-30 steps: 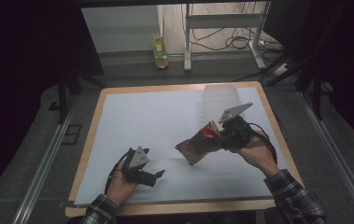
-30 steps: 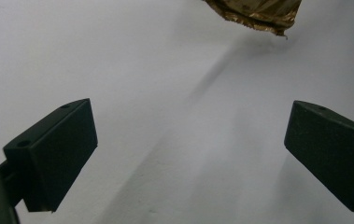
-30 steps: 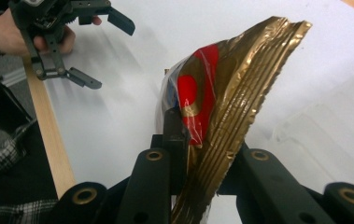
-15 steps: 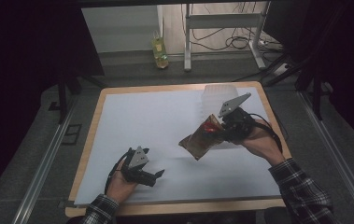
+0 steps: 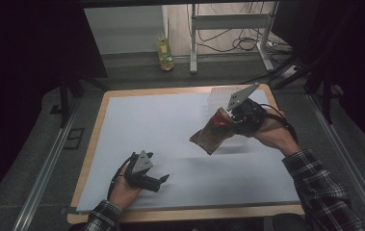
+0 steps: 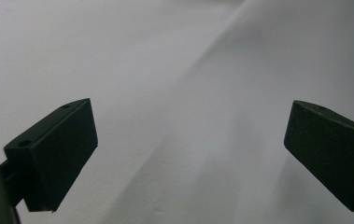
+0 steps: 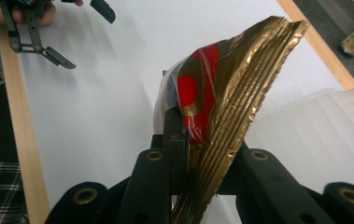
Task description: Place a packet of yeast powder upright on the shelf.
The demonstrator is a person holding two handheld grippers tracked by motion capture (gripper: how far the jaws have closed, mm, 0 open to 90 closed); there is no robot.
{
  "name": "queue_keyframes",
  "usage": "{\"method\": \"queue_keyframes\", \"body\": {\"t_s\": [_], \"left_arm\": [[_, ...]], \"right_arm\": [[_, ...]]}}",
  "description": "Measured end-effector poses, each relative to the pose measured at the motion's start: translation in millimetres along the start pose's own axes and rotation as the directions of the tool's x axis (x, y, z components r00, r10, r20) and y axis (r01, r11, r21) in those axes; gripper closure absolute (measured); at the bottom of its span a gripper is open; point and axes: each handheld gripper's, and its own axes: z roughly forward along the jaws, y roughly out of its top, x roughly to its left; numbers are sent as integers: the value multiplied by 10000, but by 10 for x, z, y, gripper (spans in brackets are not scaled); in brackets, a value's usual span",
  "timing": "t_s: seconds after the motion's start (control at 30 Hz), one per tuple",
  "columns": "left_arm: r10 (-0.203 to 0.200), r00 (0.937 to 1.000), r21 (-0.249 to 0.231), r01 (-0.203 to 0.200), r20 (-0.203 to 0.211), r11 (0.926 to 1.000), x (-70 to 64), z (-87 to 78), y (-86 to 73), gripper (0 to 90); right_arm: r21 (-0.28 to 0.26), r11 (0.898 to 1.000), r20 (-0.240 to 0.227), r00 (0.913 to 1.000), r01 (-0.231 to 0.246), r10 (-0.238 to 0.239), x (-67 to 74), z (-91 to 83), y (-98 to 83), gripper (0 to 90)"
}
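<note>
Up above the white table sheet [image 5: 170, 125], the right gripper [image 5: 228, 126] has its jaws clenched on the crimped edge of a gold-and-red snack bag [image 5: 210, 136], which hangs clear of the sheet toward its right half. Nearer the sheet's front edge, the left gripper [image 5: 163, 179] rests with its jaws spread wide and nothing between them.

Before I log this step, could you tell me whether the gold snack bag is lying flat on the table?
No, the right gripper holds the gold snack bag by its sealed edge, in the air above the table.
</note>
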Motion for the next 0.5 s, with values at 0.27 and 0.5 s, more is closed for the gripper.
{"method": "queue_keyframes", "body": {"t_s": [0.27,0.5], "left_arm": [[-31,10000,-7,31,7,10000,7,-2,-2,29],[54,10000,50,-54,-20,10000,14,-11,-4,30]], "right_arm": [[16,9993,-18,9993,375,-375,-82,-105,96,786],[158,9990,224,9989,420,-424,-217,-222,197,788]]}}
